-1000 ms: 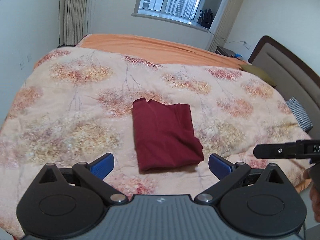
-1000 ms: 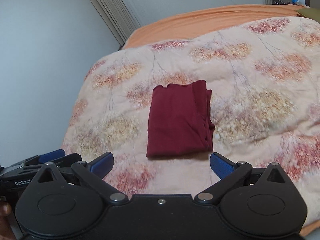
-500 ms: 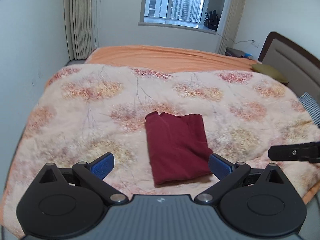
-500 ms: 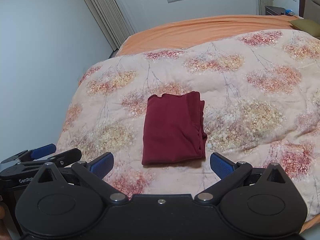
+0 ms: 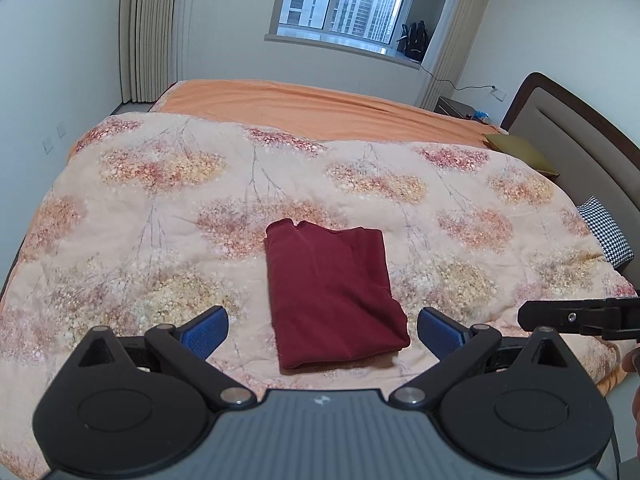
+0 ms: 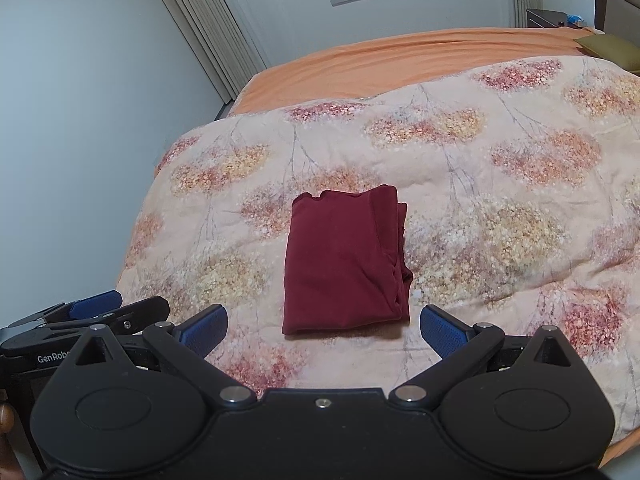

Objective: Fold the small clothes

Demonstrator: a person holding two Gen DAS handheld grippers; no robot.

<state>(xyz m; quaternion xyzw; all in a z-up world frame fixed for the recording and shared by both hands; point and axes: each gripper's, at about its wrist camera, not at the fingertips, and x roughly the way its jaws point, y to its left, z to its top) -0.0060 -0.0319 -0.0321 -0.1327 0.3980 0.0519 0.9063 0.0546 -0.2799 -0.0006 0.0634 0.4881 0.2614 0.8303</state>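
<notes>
Maroon garment (image 5: 334,298) sits folded into a neat rectangle at the centre of the left wrist frame, lying flat on the floral quilt (image 5: 152,208); in the right wrist frame the same garment (image 6: 346,266) shows its stacked layered edges along its right side. Left gripper (image 5: 322,326) fills the bottom of its own view, jaws spread wide, blue pads (image 5: 204,330) either side of the garment's near edge and not touching the cloth, nothing held between them. Right gripper (image 6: 323,326) matches it in its own frame, jaws spread and empty, pads (image 6: 442,330) flanking the near edge of the fold, clear of the fabric. At the right edge of the left view, one black finger of the right gripper pokes in, with a sliver of a hand (image 5: 632,364) just below it. At the lower left of the right view, the left gripper shows from the side, blue pad visible. Orange sheet (image 5: 304,104) runs across the upper middle beyond the quilt, window (image 5: 344,0) at the top, headboard (image 5: 580,140) at the right, a checked pillow (image 5: 604,232) below it.
</notes>
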